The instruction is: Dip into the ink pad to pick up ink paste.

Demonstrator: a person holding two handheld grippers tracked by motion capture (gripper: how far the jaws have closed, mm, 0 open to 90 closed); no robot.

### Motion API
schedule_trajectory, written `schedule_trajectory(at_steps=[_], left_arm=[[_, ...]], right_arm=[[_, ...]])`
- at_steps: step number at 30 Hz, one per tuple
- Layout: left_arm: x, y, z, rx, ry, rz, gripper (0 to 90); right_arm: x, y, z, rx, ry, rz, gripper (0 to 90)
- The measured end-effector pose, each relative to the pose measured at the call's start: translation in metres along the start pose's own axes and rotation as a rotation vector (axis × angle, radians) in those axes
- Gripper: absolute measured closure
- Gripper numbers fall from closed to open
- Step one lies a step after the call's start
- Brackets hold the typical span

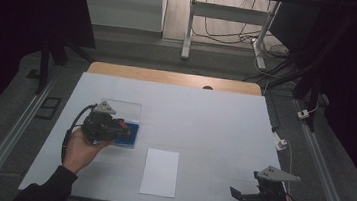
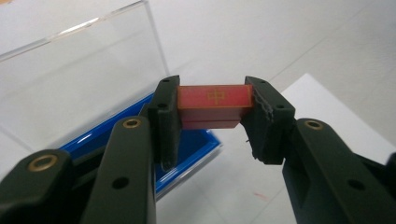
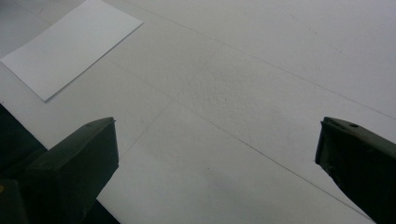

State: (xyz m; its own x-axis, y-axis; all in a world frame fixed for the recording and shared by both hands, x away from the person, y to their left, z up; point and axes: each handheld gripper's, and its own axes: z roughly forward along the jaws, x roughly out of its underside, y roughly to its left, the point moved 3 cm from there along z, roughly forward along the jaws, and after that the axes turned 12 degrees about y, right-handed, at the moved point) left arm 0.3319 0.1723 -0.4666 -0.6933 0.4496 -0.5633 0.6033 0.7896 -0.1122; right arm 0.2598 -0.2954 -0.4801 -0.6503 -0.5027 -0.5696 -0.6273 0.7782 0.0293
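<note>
So the left gripper (image 2: 212,116) has its fingers (image 2: 167,119) clamped on a little red block (image 2: 212,105), one finger on each short end, so the block's long axis runs straight across from finger to finger. There's a gold character stamped on the face that's turned up toward the camera. It's held up off the blue tray (image 2: 187,154) of a small case, whose clear lid (image 2: 84,79) stands open behind it. In the high view that case (image 1: 130,134) sits on the left half of the tabletop (image 1: 214,119), right under that hand. The thing that matters for what comes next, I'd guess: the white sheet of paper (image 1: 160,172) lies just off to the right of the case and a bit nearer the person, long side running away from them, and the left gripper is clearly the closer one to it. The right gripper (image 1: 256,199) sits low at the near right edge, well apart from the paper, fingers (image 3: 74,163) spread wide with nothing between them. My bet is the block goes onto the paper, and it's a short hop sideways for the left hand.
</note>
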Motion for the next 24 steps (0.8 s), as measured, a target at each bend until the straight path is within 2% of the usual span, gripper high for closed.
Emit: schedule_trajectory(at_steps=[10, 21, 24], left_arm=[[-0.008, -0.02, 0.001, 0.05, 0.003, 0.054, 58.3], [-0.016, -0.045, 0.007, 0.077, 0.02, 0.131, 58.3], [-0.017, -0.049, 0.008, 0.085, 0.021, 0.141, 58.3]], right_arm=[[0.0, 0.0, 0.0, -0.001, 0.001, -0.001, 0.0], [0.0, 0.001, 0.0, 0.003, 0.007, -0.006, 0.0], [0.0, 0.001, 0.0, 0.004, 0.007, -0.007, 0.0]])
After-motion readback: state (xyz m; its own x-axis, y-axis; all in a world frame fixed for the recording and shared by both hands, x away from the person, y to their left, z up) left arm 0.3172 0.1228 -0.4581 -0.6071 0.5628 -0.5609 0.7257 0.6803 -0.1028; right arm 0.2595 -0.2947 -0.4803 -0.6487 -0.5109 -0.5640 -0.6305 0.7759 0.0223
